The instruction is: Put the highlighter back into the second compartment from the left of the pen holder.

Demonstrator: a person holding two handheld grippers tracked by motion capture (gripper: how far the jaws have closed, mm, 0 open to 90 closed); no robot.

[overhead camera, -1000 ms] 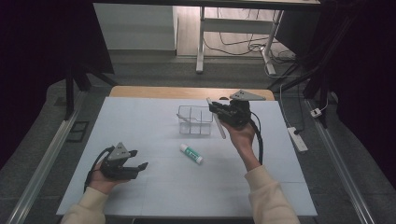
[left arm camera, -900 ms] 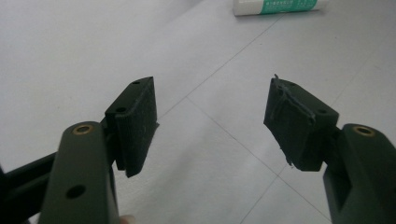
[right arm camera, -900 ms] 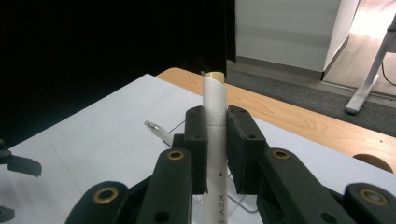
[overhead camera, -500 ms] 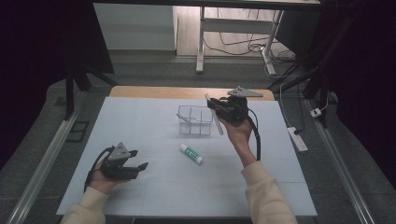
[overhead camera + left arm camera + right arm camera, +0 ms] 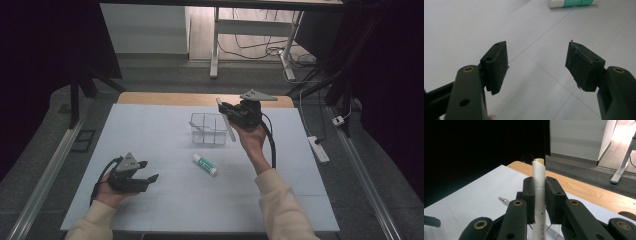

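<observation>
- A small white tube [image 5: 205, 164] with green print lies on the pale surface [image 5: 150, 130], near a clear plastic box.
- A white power strip [image 5: 318, 148] lies on the grey floor [image 5: 370, 165].
- White desk legs [image 5: 215, 45] stand beyond, with cables [image 5: 260, 47] around them.

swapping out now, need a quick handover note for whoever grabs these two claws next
Right claw: shut on the white pen, held in the air beside the clear organizer box, pen above the box's right edge.
Left claw: open, nothing between its pads, low over the white table near the front left.
White tube with green label: lying on the table in front of the box.
Done: pen picked up.
Left: probably lower the pen into a compartment, then deal with the tube.
</observation>
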